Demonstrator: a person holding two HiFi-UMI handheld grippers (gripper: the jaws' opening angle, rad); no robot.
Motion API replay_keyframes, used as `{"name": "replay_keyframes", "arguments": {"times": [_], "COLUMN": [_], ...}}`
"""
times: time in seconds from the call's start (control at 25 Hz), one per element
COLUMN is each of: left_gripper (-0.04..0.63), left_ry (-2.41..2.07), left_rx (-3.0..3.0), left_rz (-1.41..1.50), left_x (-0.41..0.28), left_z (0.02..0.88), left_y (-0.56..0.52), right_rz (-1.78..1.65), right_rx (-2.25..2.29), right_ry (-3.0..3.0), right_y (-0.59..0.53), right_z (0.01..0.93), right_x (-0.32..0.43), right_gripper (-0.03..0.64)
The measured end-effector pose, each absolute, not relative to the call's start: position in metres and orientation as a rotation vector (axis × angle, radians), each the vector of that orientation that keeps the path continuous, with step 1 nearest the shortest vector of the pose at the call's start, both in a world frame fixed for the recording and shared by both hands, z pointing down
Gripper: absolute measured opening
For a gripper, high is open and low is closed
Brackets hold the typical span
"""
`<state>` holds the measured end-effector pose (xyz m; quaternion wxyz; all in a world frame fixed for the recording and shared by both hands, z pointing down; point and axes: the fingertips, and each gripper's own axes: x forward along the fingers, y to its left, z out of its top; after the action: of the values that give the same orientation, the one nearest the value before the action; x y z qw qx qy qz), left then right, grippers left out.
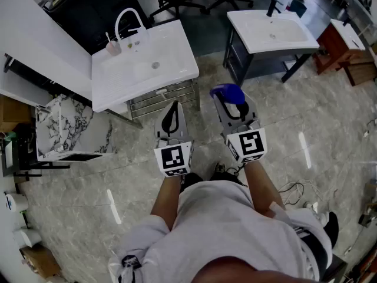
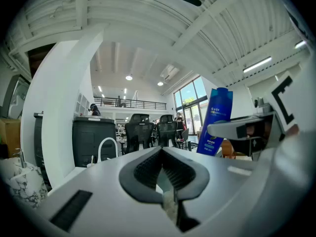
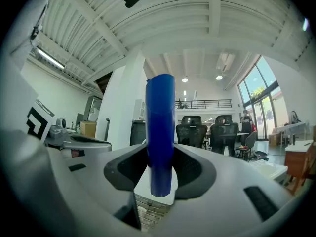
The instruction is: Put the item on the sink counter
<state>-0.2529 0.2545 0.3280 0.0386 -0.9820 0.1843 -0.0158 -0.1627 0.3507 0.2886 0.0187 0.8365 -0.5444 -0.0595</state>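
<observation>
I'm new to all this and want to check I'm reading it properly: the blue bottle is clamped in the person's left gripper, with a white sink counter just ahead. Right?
Not quite. The blue bottle is clamped in the right gripper, not the left, as the right gripper view shows. The left gripper is shut on nothing. The white sink counter ahead is correct.

Office hall: freestanding sinks [image 1: 171,63], swivel chairs [image 2: 139,132]
</observation>
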Motion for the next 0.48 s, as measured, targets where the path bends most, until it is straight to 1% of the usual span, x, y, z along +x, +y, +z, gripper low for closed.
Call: {"name": "replay_keyframes", "arguments": {"times": [0.48], "left_gripper": [0.009], "left_ry": [0.612], "left_rx": [-3.014], "left_rz": [-0.069], "left_x": [-0.232], "left_z": [0.335], "left_y": [0.298], "right_rz": [-0.169], "right_rx": [2.461], "right_ry": [-1.863], "right_y": [0.372], "right_z": [0.302], "right_x": [-0.154], "right_gripper": [0.155]}}
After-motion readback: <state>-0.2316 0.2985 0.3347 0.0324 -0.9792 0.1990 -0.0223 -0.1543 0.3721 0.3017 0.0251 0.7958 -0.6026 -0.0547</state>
